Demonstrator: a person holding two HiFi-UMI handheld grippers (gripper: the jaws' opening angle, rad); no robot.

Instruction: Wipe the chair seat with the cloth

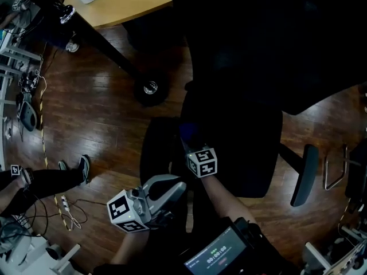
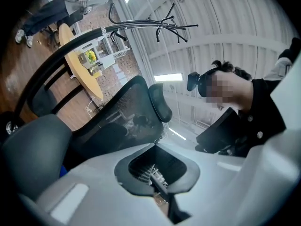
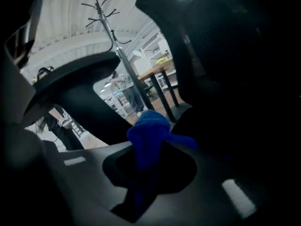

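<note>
Clearly the right gripper [image 1: 194, 148] is the one that matters: its jaws are clamped on the blue cloth [image 1: 188, 133], and it sits at the left edge of the black chair seat [image 1: 241, 148], whose breadth stretches away to its right in the head view. I see the left gripper [image 1: 172, 189] off the seat, lower in that view, jaws together on nothing. I judge a wiping stroke would run rightward, though I cannot tell whether the cloth touches the seat.
</note>
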